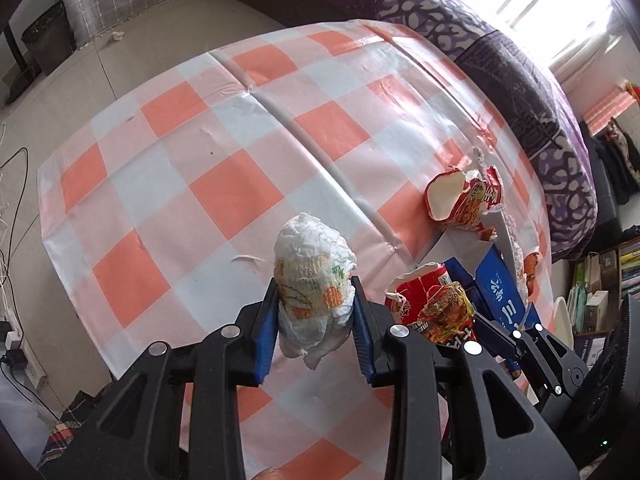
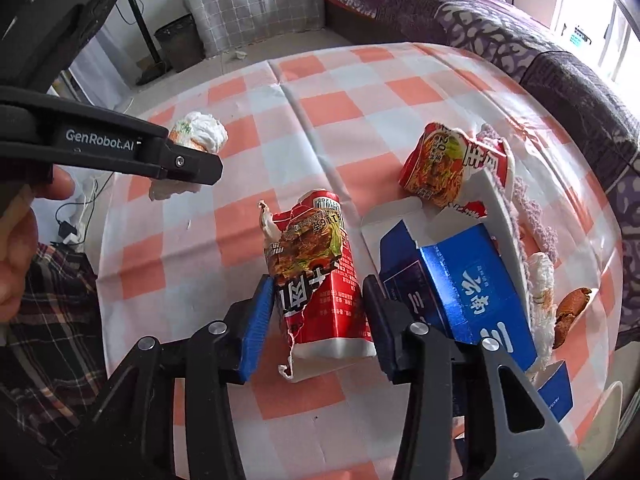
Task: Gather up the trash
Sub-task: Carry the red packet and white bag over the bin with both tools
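Note:
My left gripper (image 1: 314,280) is shut on a crumpled white tissue wad with orange print (image 1: 312,268) and holds it above the checkered table (image 1: 200,184). The wad also shows in the right wrist view (image 2: 198,132), behind the left gripper's finger. My right gripper (image 2: 318,284) is shut on a torn red noodle cup piece (image 2: 316,276), just above the cloth. That piece shows in the left wrist view (image 1: 432,300). A second torn cup piece (image 2: 448,168) lies farther right, next to an open blue carton (image 2: 464,284).
A crumpled printed tissue (image 2: 542,280) and a brown scrap (image 2: 568,312) lie at the table's right edge. A purple patterned sofa (image 1: 520,80) runs along the far right. A dark bin (image 2: 178,40) and a grey cushion (image 2: 256,8) are on the floor beyond the table.

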A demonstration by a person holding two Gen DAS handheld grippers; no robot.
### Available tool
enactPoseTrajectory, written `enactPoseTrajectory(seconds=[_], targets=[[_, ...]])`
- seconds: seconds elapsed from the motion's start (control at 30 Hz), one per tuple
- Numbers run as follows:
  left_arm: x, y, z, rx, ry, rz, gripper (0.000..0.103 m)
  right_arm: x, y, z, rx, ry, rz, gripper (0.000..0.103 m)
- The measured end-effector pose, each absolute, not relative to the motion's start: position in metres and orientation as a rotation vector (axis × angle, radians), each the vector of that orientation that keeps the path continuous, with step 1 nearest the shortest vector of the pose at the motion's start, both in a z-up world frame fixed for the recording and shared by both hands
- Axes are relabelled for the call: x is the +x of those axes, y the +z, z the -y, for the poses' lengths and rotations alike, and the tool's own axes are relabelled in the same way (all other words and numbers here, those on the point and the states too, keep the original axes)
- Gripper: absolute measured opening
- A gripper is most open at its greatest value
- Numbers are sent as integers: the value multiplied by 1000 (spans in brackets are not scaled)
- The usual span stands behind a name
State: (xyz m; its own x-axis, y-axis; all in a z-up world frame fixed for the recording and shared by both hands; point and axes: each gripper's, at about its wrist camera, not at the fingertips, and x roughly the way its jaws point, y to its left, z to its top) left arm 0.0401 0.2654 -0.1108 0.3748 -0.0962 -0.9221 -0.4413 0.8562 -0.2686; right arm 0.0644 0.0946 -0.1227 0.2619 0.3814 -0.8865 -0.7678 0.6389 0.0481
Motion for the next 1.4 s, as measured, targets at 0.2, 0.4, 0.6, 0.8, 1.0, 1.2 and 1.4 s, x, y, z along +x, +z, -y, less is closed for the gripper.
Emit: enactPoseTrajectory(seconds=[0.2,0.4,0.6,0.8,1.0,1.2,1.4], targets=[[39,-92,-256,-491,257,-1075,33,68,-95,-78,-373,752,-944,41],[39,-64,-230,-416,272,-937,33,66,-57,-51,-317,641,-816,41],[42,-38,-195,-372,246,-841,33,71,-30,-12,-237,503,-767,41],[49,-20,-153,-301,199,-799,33,76,-13,36,-150,355,-760,41],[56,-18,-111,-256,144,-803,33,75,-5,82,-106,242,-754,41],[65,-15,-63,-218,75,-811,33,71,0,131,-74,140,-748,41],[72,-10,-11,-173,-2,-813,33,72,-6,192,2,31,-787,42]])
